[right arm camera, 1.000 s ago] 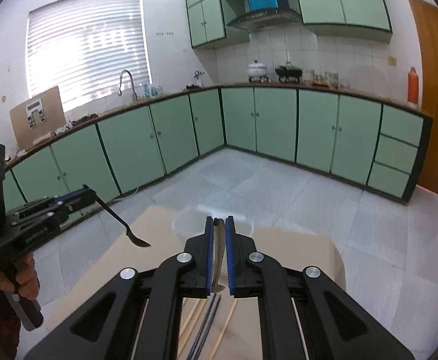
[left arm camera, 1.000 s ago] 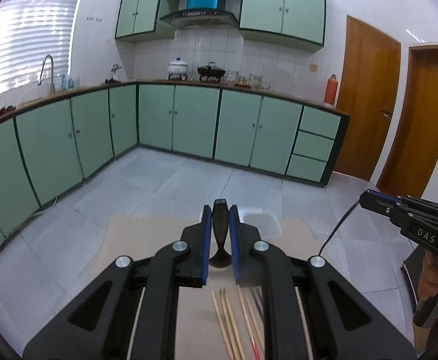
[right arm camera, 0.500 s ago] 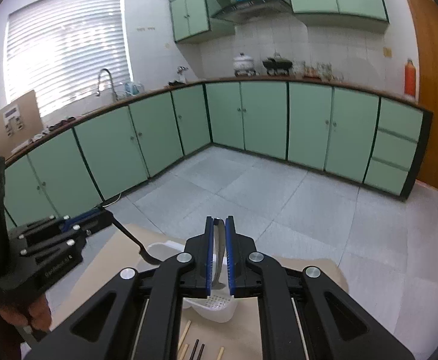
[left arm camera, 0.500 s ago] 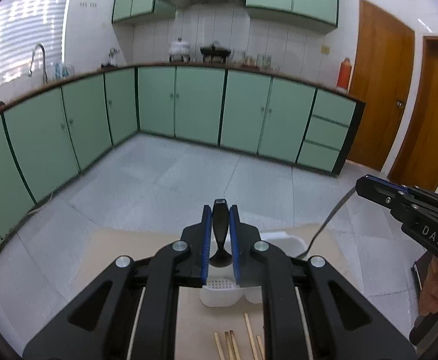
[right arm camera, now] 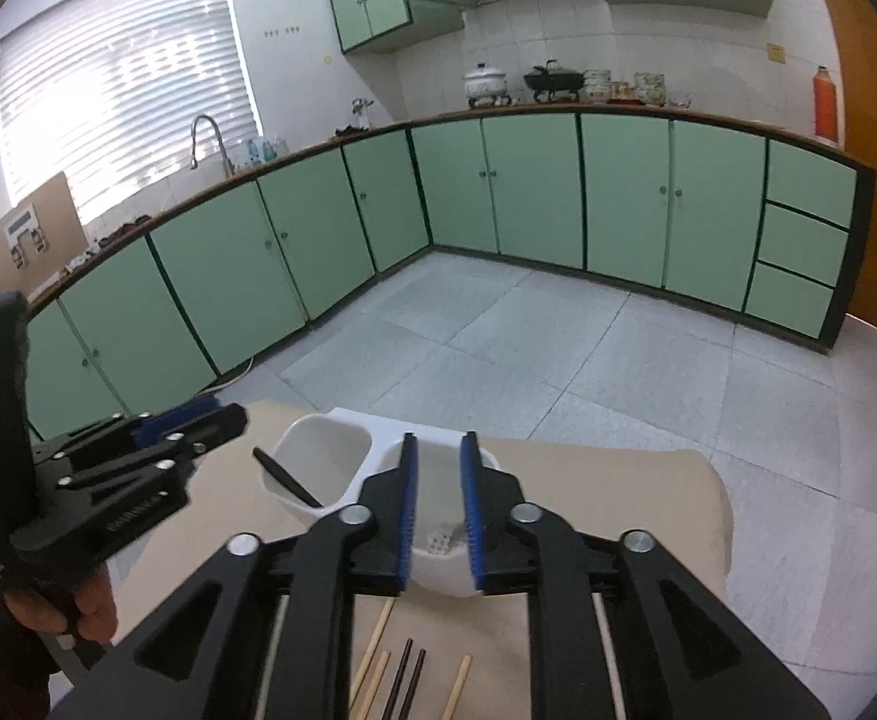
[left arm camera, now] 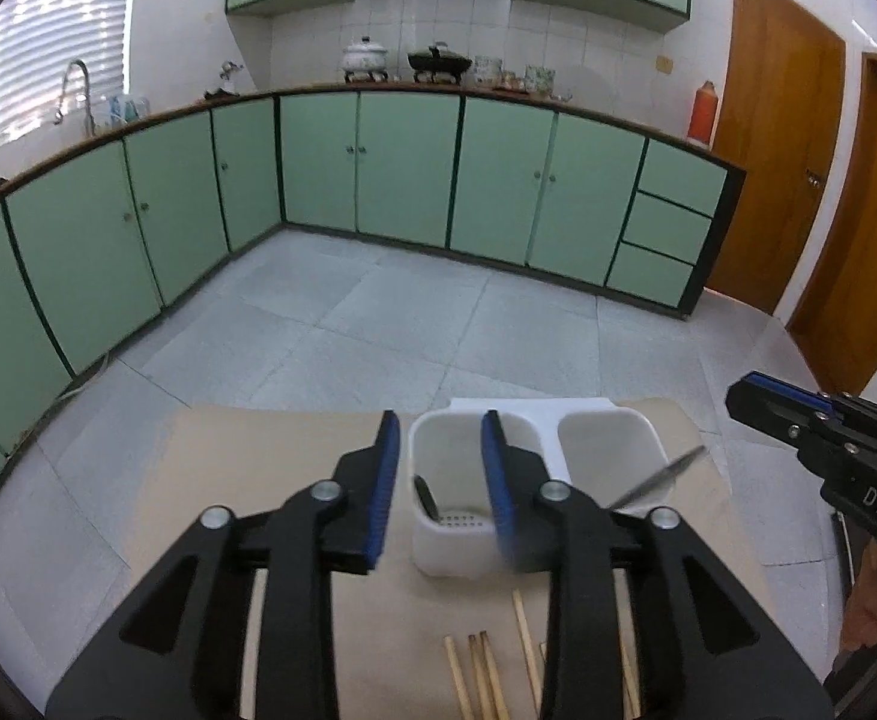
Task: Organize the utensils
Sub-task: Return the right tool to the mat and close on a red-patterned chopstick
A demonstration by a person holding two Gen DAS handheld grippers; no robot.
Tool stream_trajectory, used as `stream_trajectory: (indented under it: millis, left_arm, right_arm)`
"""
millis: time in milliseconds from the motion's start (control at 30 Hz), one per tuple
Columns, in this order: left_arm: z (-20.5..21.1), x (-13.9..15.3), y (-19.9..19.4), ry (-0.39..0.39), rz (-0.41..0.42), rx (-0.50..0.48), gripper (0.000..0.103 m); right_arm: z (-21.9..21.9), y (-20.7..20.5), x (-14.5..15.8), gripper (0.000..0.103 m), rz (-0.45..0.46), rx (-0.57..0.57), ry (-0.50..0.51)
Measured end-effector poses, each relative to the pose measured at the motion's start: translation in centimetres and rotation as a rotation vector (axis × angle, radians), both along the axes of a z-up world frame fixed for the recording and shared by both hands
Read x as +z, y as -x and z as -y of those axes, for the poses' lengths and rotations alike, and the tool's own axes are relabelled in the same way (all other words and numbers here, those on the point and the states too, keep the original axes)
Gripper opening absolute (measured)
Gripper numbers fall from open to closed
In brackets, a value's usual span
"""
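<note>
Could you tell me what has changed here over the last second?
Both grippers tipped down over the white holder and opened. The left gripper dropped its black spoon into the left compartment; the right gripper released its metal utensil. The chopsticks stayed on the table.

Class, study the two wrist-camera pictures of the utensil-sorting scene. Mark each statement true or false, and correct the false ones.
1. The left gripper and the right gripper are both open. True.
2. The black spoon sits in a compartment of the holder. True.
3. The chopsticks stand upright in the holder. False: they lie flat on the table, in front of the holder.
4. The holder is green. False: it is white; the kitchen cabinets are green.
</note>
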State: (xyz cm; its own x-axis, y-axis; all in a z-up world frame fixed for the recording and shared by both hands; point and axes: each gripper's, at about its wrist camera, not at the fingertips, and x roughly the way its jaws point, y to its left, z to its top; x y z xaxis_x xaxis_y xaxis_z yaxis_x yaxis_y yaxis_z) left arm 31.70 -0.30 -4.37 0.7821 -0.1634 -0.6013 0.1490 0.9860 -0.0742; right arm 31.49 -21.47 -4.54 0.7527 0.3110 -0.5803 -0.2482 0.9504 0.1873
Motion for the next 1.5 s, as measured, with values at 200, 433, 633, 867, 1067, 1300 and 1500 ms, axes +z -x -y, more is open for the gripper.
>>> stream_trajectory:
  millis: [200,433,633,867,1067,1300,1500]
  left_arm:
    - [-0.4,-0.1,5.9,-0.021,0.083,0.049,0.055]
    - [-0.3,-4.8,14.2,-0.064,0.074,0.068,0.078]
    - [-0.8,-8.6,18.9,-0.106,0.01,0.042,0.083]
    - [-1.6,-11.3,21.8,-0.109,-0.045,0.044,0.083]
    - [-1.1,-12.9,23.0,-0.116,-0.1,0.024,0.079]
    - [-0.4,-14.7,23.2,-0.118,-0.155,0.006,0.071]
    - [0.3,-15.4,23.3,-0.122,-0.177,-0.005,0.07]
  right_arm:
    - [1.0,5.6,-0.7,0.051,0.059,-0.043,0.021]
    - [1.6,13.0,-5.9,0.078,0.025,-0.11,0.026]
    - [1.6,18.4,-9.6,0.085,-0.011,-0.141,0.048]
    - [1.6,22.0,-12.0,0.079,-0.038,-0.161,0.036]
    - [1.2,23.8,-13.2,0.059,-0.058,-0.152,0.025]
    - [0.4,25.2,-14.0,0.045,-0.088,-0.105,0.032]
    - [0.4,25.7,-14.3,0.037,-0.115,-0.094,0.027]
